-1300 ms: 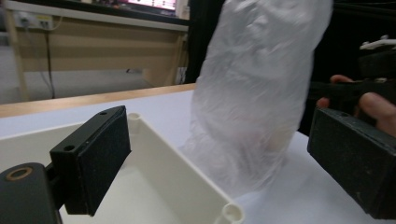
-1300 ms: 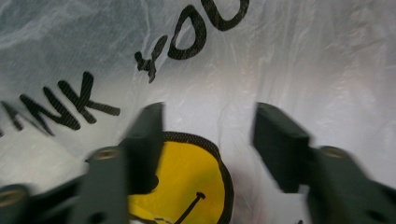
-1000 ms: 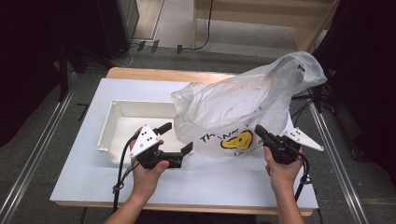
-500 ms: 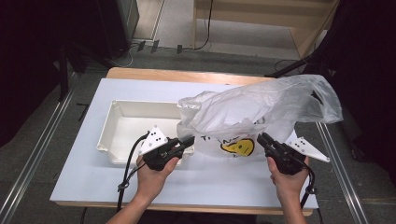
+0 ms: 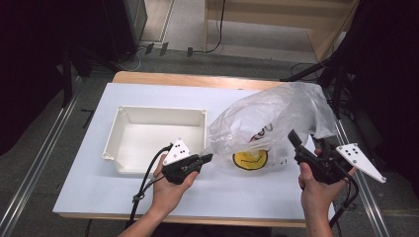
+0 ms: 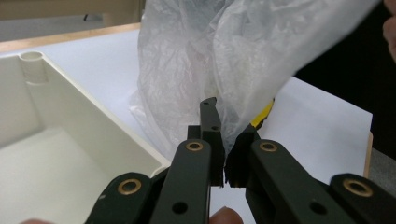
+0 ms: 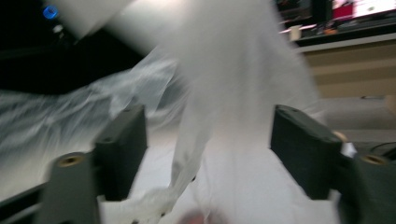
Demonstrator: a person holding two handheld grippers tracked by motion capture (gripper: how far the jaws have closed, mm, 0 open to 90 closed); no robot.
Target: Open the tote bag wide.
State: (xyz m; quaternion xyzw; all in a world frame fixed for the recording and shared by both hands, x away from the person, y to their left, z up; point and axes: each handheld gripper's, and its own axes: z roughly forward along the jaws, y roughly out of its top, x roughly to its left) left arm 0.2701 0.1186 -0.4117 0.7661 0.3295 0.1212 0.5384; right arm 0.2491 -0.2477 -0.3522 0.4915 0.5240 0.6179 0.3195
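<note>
L gripper point(image 5: 206, 158) jaws just closed, pinching bag point(image 5: 267, 118) edge beside tray point(image 5: 121, 148). R gripper point(image 5: 292, 139) jaws wide, just opening, bag film loose btwn them. Bag on table point(image 5: 89, 177), right of tray.

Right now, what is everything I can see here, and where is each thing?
plastic bag: one, clear white with a yellow smiley face, lying on the right half of the table, its left edge pinched.
bin: one, white, open and empty, left of the bag.
table: one, white top with a wooden edge, under everything.
left gripper: one, black, fingers shut on the plastic bag.
right gripper: one, black, fingers apart and just opening, with bag film loose between them.
hands: two, holding the grippers, near the table's near edge.
</note>
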